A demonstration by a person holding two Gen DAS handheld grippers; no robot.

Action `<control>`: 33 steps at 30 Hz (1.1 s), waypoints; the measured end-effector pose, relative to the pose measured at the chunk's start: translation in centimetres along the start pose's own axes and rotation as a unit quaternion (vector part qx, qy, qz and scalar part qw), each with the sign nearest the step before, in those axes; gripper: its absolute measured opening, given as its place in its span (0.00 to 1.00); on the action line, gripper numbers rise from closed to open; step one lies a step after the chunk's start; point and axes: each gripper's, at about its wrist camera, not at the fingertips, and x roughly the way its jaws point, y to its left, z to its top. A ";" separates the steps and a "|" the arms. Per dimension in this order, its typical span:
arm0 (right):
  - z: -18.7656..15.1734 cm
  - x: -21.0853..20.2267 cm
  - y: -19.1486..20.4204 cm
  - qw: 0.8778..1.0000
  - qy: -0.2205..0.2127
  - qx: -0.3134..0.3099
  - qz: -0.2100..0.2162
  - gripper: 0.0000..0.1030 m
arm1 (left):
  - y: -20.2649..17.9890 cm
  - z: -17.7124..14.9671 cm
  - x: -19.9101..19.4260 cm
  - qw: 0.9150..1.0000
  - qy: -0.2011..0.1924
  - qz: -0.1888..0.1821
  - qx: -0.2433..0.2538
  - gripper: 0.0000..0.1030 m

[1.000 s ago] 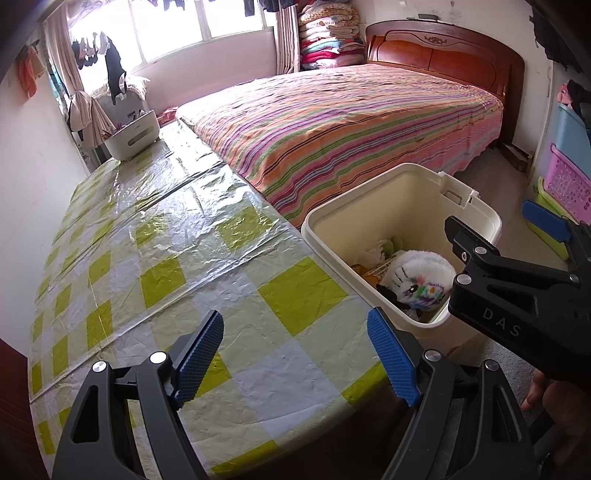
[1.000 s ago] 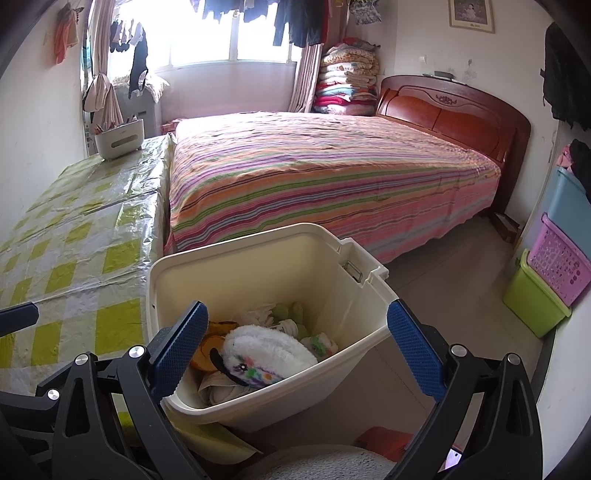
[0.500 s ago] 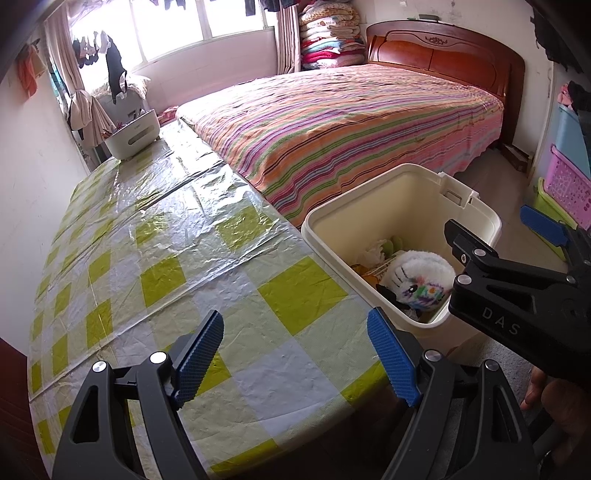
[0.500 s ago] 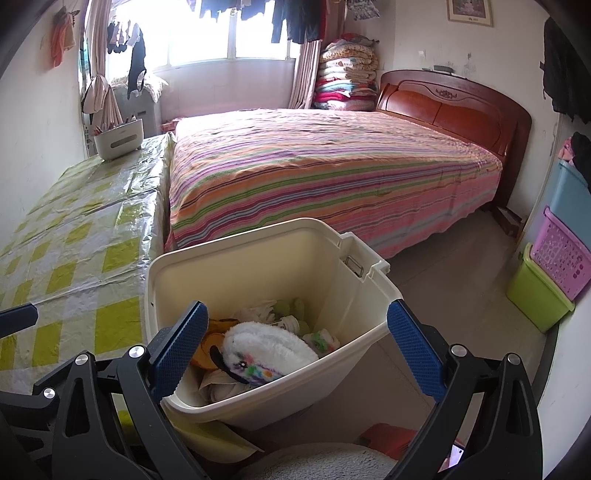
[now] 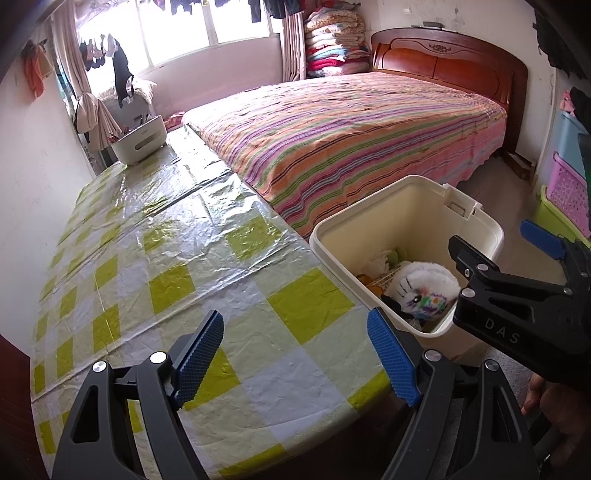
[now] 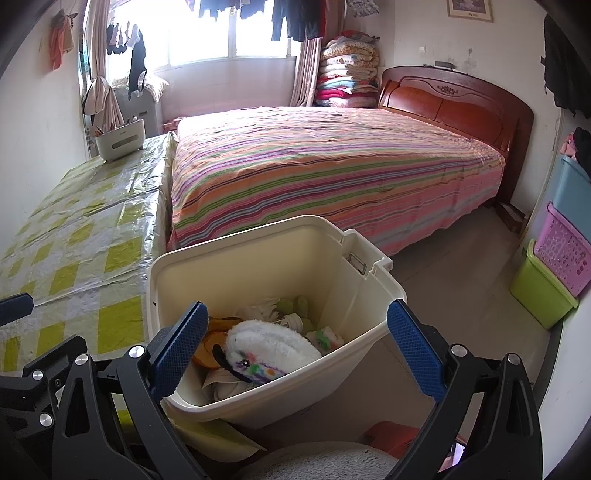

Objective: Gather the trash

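Two grippers hang where they hung a second ago, and almost nothing differs from the earlier frames: the left view is unchanged, and in the right view the bin (image 6: 343, 280) sits a touch lower in the picture, no more than a slight roll of that hand would give.

The only writing that can be read is "DAS", in pale letters on the black body of the right gripper (image 5: 495, 247) as seen from the left camera. The picture (image 6: 470, 8) high on the wall is too small to read.

The left gripper (image 5: 295, 354) stands wide, its blue pads well apart with nothing between them, over the near end of the table (image 5: 155, 258) with its yellow-and-white check cover. The right gripper (image 6: 295, 347) is also wide and empty, and a hand (image 5: 554, 406) shows under it at the lower right.

The bin (image 5: 476, 229) stands on the floor, just beside the table's near corner and near the foot of the striped bed (image 5: 351, 129). The trash lies in its bottom: a white fluffy toy (image 6: 269, 347) with coloured marks, an orange piece (image 6: 210, 339), crumpled white paper (image 6: 258, 306) and some green bits (image 6: 291, 304). In the right view this heap shows between and beyond the pads, lower than them; in the left view the toy (image 5: 424, 288) is to the right of the right-hand pad, apart from it.
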 end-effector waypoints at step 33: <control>0.3 -0.5 0.4 1.000 0.009 -0.012 0.016 0.93 | 1.8 0.6 -1.3 0.999 -0.008 -0.015 -0.030 0.76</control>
